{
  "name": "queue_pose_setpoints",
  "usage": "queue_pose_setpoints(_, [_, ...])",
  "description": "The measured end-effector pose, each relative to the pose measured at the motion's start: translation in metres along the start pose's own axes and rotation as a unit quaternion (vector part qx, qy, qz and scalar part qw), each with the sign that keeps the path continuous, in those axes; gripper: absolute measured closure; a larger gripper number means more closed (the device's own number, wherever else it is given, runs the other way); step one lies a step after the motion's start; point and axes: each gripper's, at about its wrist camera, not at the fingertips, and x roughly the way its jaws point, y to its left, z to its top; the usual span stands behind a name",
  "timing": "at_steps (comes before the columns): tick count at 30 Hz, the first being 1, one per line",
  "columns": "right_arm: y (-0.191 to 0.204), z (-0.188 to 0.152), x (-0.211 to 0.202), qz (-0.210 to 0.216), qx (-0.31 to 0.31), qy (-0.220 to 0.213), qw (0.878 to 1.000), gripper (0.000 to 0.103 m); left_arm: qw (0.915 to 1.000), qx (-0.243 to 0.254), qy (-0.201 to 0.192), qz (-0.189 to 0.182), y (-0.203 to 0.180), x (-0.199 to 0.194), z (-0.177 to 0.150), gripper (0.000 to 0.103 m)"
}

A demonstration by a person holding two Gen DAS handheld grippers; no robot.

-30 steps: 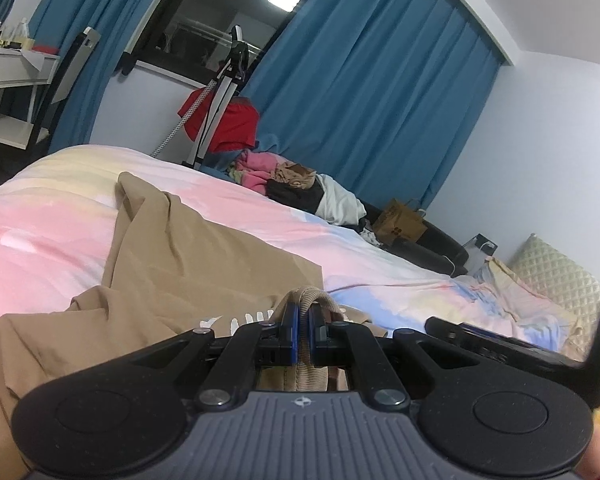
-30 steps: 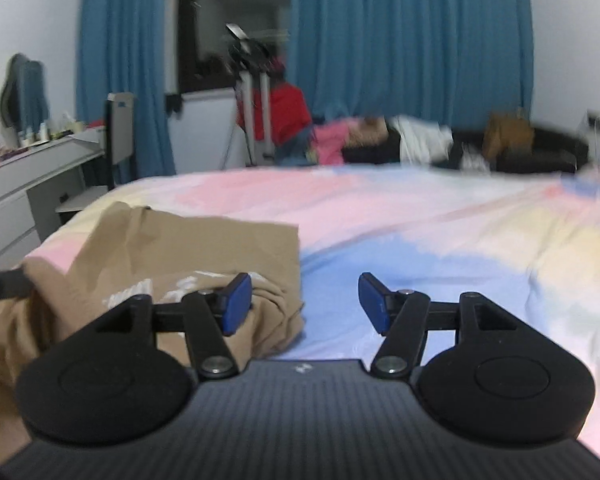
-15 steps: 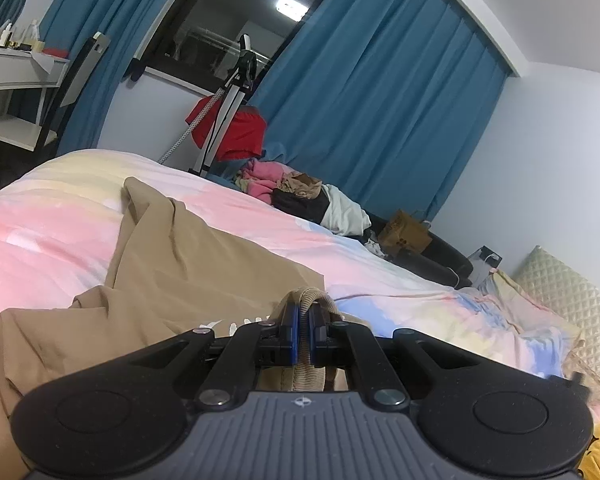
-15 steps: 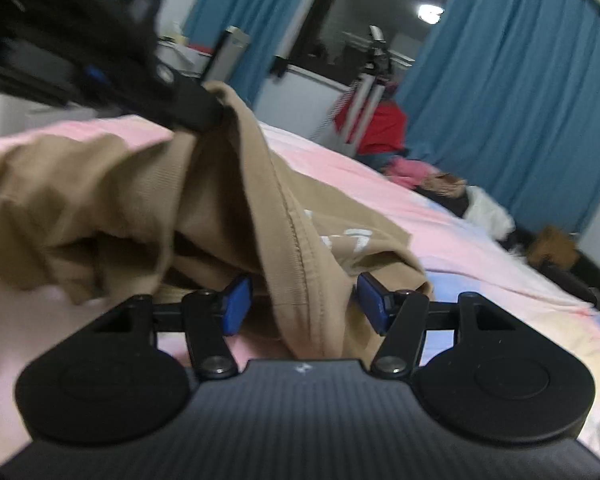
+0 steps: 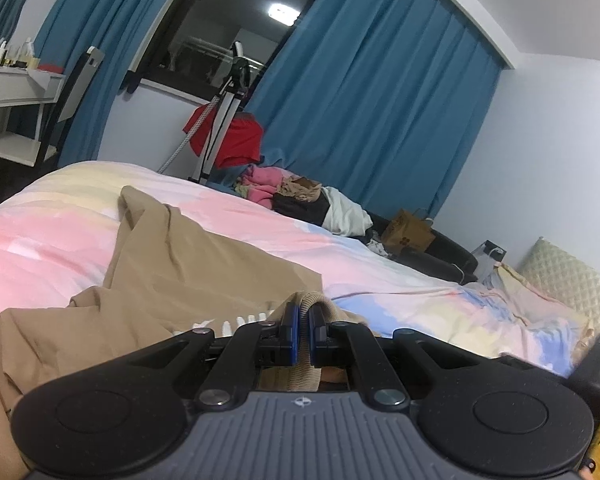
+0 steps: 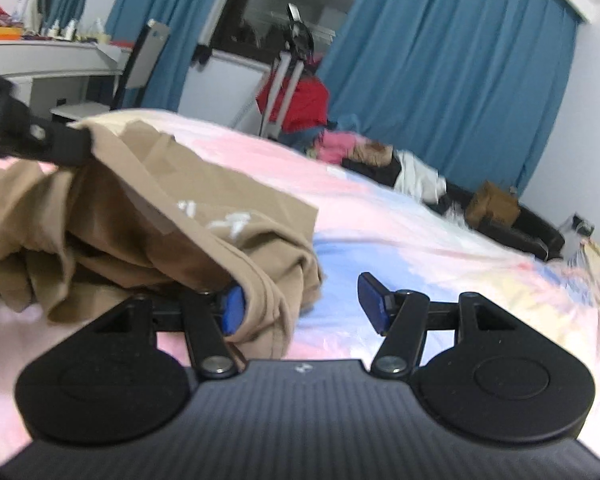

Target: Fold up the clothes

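The left gripper (image 5: 303,322) stays clenched on the ribbed collar (image 5: 306,300) of the tan shirt (image 5: 188,264), holding it raised off the bed (image 5: 400,280). The shirt lies crumpled toward the bed's near left corner, with its far part spread flat on the sheet.

The right gripper (image 6: 302,306) has swung from bare sheet to the shirt's hanging hem (image 6: 268,292). Its jaws stand released: fabric drapes against the left pad, and the right pad is clear.

Judgement: a second grasp point is being set up. Once both ends are held, the shirt can be stretched flat for folding.
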Motion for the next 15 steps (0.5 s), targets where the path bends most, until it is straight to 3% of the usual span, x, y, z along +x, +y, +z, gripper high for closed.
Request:
queue_pose_setpoints(4, [0.002, -0.007, 0.025, 0.045, 0.041, 0.046, 0.997, 0.044, 0.9999, 0.005, -0.009, -0.006, -0.004, -0.006, 0.0, 0.098])
queue_pose_setpoints(6, [0.003, -0.008, 0.035, 0.036, 0.048, 0.041, 0.997, 0.055, 0.9999, 0.009, -0.01, -0.002, -0.004, -0.006, 0.0, 0.098])
queue_pose_setpoints(8, [-0.004, -0.005, 0.037, 0.028, 0.076, 0.025, 0.996, 0.076, 0.9998, 0.015, -0.003, 0.011, -0.003, -0.003, -0.004, 0.097])
queue_pose_setpoints(10, [-0.014, -0.001, 0.037, 0.028, 0.107, 0.01, 0.994, 0.082, 0.9994, 0.024, 0.004, 0.025, -0.002, 0.001, -0.009, 0.096])
queue_pose_setpoints(15, [-0.032, 0.006, 0.032, 0.051, 0.149, -0.004, 0.988, 0.086, 0.9958, 0.073, 0.015, 0.054, -0.013, 0.008, -0.025, 0.07])
